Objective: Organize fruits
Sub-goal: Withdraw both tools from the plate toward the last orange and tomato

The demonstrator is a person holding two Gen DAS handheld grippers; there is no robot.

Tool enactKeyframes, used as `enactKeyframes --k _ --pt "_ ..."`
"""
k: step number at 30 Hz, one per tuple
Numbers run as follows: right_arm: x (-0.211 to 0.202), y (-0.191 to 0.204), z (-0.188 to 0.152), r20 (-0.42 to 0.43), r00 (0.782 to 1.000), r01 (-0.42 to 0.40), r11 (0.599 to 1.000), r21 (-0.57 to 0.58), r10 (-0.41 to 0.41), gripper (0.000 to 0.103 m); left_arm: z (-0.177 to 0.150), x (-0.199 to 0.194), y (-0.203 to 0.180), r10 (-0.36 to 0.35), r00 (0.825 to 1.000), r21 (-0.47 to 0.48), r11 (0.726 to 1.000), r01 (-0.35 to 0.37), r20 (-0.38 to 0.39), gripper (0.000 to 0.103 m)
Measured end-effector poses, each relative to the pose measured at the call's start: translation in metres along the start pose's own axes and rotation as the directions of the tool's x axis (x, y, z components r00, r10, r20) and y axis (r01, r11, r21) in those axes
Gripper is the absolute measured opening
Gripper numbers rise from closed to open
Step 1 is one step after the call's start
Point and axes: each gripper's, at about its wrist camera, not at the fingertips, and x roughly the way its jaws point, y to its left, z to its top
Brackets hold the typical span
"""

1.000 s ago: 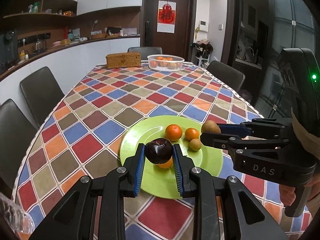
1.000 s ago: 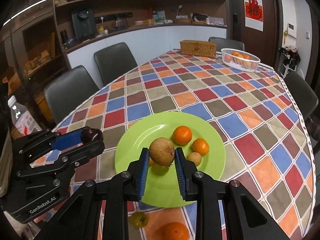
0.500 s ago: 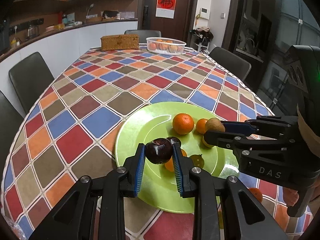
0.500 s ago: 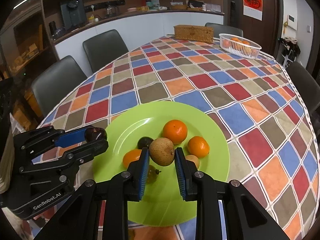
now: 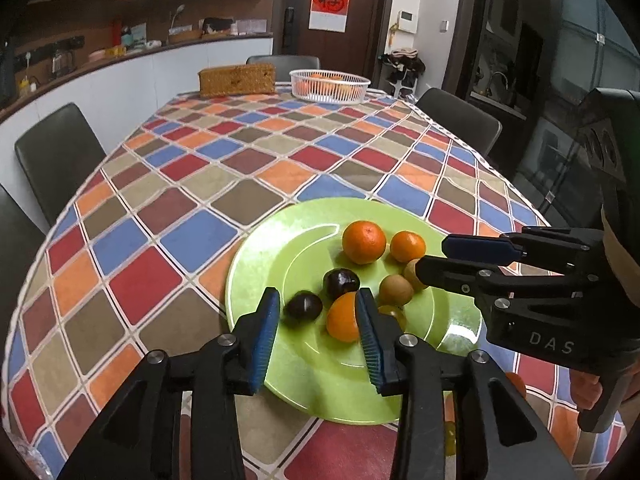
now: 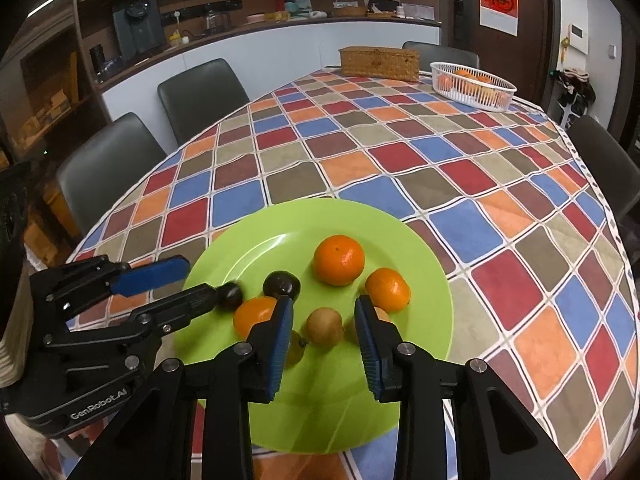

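Observation:
A green plate lies on the checked tablecloth and holds several fruits. My left gripper is open over the plate's near left part; a dark plum lies on the plate between its fingers, free of them. A second plum, three oranges and a small green fruit lie nearby. My right gripper is open; a brown kiwi lies on the plate between its fingers. Another kiwi lies beside it.
A white basket with oranges and a wicker box stand at the table's far end. Dark chairs surround the table. An orange lies on the cloth right of the plate.
Both grippers have opened. The left one let go of the dark plum and the right one let go of the brown kiwi; both fruits now lie on the plate.

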Motion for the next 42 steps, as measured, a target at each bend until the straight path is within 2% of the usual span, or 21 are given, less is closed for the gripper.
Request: enactKeyframes --k 6,9,15,18,23,26,32,34,42 --pt "-0.021 0.002 -0.004 0.033 0.999 -0.005 1.0 -0.001 0.005 0.034 0.004 -0.024 -0.008 0.015 0.999 0.01 1.0 -0.016 0.039 0.046" --pt "-0.037 0.003 -0.007 0.063 0.998 -0.006 1.0 0.0 0.006 0.04 0.005 -0.04 -0.014 0.024 0.998 0.018 1.0 -0.025 0.063 0.05" --pt "-0.07 0.007 -0.012 0.123 0.992 -0.004 1.0 0.002 0.004 0.04 0.002 -0.075 -0.024 0.038 0.992 0.028 0.999 -0.042 0.119 0.058" --pt "-0.087 0.009 -0.017 0.156 0.988 0.001 1.0 0.011 -0.003 0.047 -0.001 -0.091 -0.03 0.045 0.989 0.043 0.998 -0.052 0.143 0.061" --pt "-0.114 0.013 -0.027 0.206 0.978 0.014 1.0 0.02 -0.018 0.049 -0.011 -0.115 -0.043 0.046 0.983 0.076 0.995 -0.06 0.176 0.066" --pt "-0.127 0.014 -0.035 0.229 0.973 0.018 0.999 0.027 -0.023 0.056 -0.016 -0.128 -0.051 0.043 0.98 0.092 0.994 -0.062 0.194 0.07" --pt "-0.148 0.021 -0.053 0.255 0.966 0.043 0.999 0.016 -0.045 0.057 -0.029 -0.144 -0.062 0.04 0.976 0.111 0.992 -0.065 0.212 0.077" --pt "-0.153 0.022 -0.06 0.262 0.963 0.056 0.998 0.014 -0.057 0.063 -0.034 -0.147 -0.065 0.037 0.975 0.115 0.991 -0.063 0.217 0.077" --pt "-0.161 0.026 -0.084 0.263 0.961 0.096 0.995 -0.006 -0.091 0.063 -0.058 -0.151 -0.075 0.029 0.971 0.153 0.986 -0.067 0.239 0.086"
